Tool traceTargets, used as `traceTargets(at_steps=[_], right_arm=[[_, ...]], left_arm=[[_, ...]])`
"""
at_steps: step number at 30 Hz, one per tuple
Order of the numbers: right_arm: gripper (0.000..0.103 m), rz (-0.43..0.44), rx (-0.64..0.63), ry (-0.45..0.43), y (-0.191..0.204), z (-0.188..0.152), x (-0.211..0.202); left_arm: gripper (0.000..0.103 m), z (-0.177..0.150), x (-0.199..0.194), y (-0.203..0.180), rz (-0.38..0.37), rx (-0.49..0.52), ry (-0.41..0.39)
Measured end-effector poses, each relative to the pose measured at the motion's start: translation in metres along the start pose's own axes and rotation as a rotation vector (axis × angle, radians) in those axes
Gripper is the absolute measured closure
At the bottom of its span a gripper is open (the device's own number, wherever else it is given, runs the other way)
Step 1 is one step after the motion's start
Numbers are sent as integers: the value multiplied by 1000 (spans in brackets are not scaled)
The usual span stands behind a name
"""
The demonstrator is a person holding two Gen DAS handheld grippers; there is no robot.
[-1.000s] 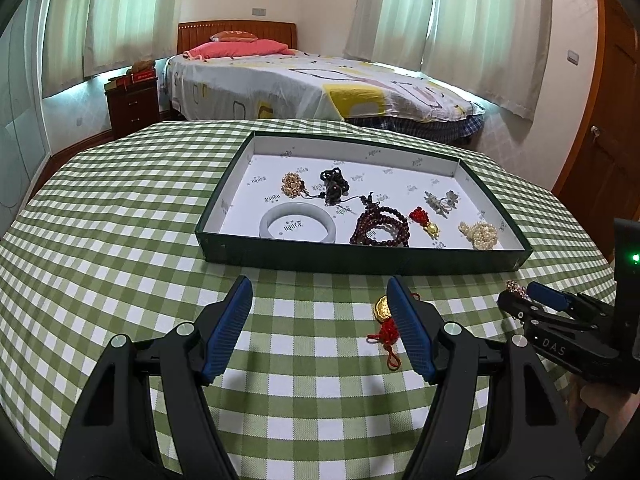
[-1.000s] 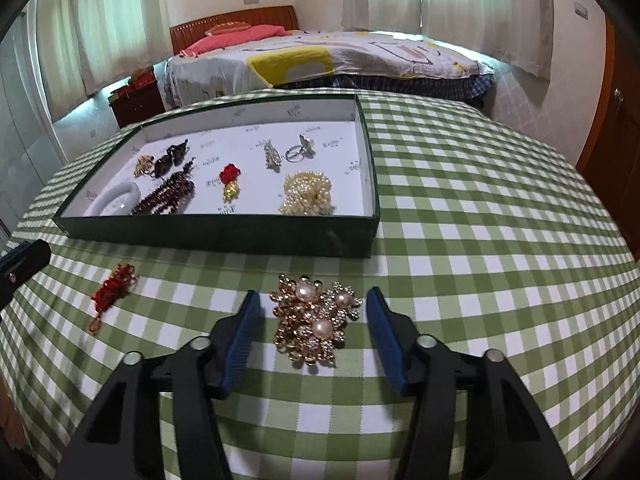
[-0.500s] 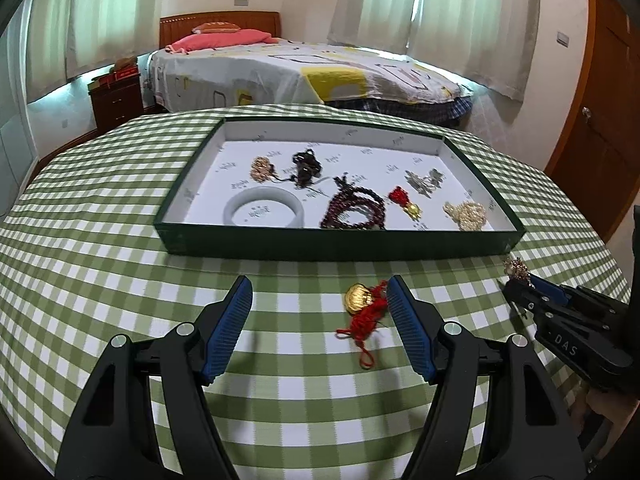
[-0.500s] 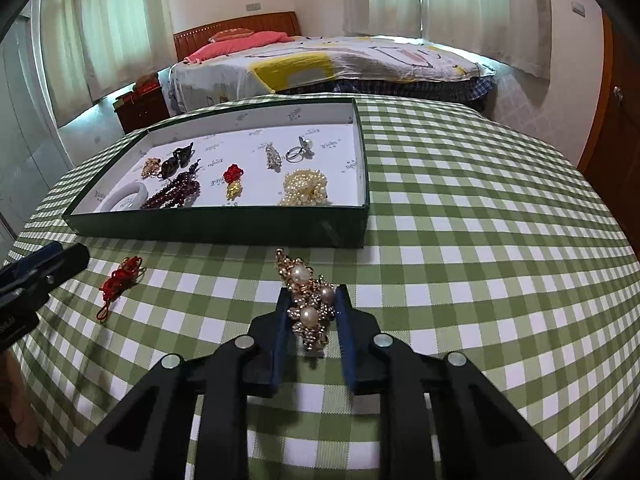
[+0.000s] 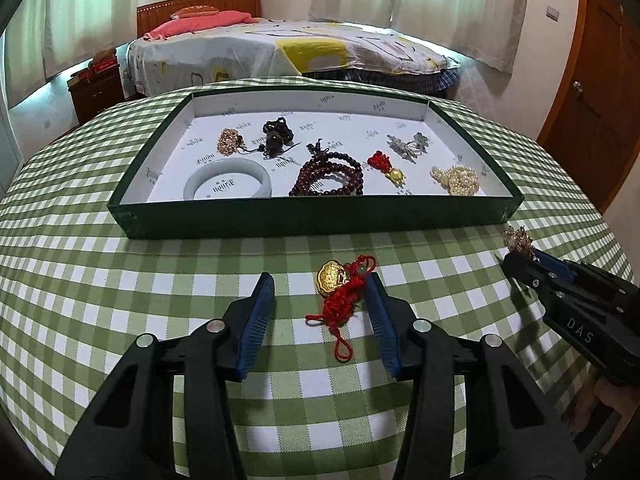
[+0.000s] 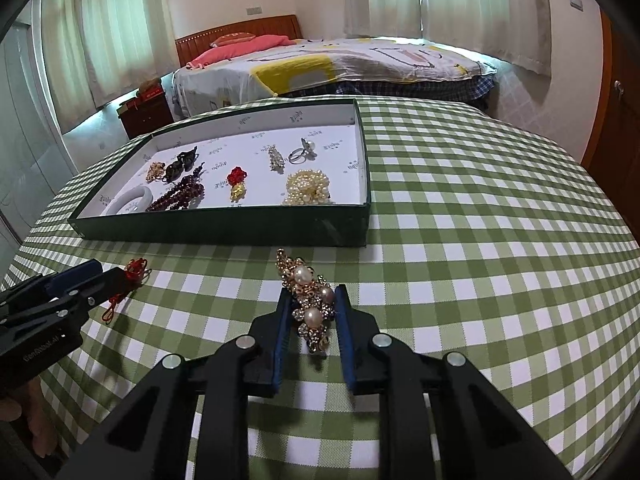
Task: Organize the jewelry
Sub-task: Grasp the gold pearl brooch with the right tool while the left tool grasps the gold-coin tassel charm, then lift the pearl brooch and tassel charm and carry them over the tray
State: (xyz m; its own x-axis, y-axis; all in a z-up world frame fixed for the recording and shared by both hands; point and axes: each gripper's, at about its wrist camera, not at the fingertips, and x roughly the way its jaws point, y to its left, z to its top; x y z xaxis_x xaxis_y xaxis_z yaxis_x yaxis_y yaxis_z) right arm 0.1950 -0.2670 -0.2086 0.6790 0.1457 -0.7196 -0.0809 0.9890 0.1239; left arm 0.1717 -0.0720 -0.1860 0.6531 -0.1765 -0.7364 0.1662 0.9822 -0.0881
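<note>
The right hand-held gripper point(image 6: 310, 312) is clamped on a gold and pearl brooch point(image 6: 308, 300), held just above the checked counter point(image 6: 480, 260) near the tray's point(image 6: 224, 230) near right corner. The left hand-held gripper point(image 5: 320, 306) is spread wide around a red-corded gold charm point(image 5: 340, 292) lying on the counter; the cord touches its right finger point(image 5: 380, 312). The tray holds a pale bangle point(image 5: 228, 180), dark beads point(image 5: 328, 176) and pearls point(image 5: 456, 178).

The tablecloth point(image 5: 120, 300) is woven checked cloth, matt. The brooch point(image 6: 310, 304) is glittering gold metal with glossy pearls. The tassel charm point(image 5: 344, 288) pairs shiny gold with red cord. The tray point(image 5: 280, 216) looks like matt card, lined with printed paper.
</note>
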Motion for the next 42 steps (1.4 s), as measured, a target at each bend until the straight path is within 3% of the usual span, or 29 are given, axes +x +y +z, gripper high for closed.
traceTargets(at_steps=[11, 28, 42], right_arm=[[81, 1, -6, -1, 2, 1, 1], [81, 10, -12, -24, 7, 0, -3], [81, 26, -46, -88, 23, 13, -32]], left_arm=[[92, -2, 5, 1, -41, 4, 21], [93, 3, -23, 10, -53, -20, -58], [93, 10, -51, 12, -50, -27, -119]])
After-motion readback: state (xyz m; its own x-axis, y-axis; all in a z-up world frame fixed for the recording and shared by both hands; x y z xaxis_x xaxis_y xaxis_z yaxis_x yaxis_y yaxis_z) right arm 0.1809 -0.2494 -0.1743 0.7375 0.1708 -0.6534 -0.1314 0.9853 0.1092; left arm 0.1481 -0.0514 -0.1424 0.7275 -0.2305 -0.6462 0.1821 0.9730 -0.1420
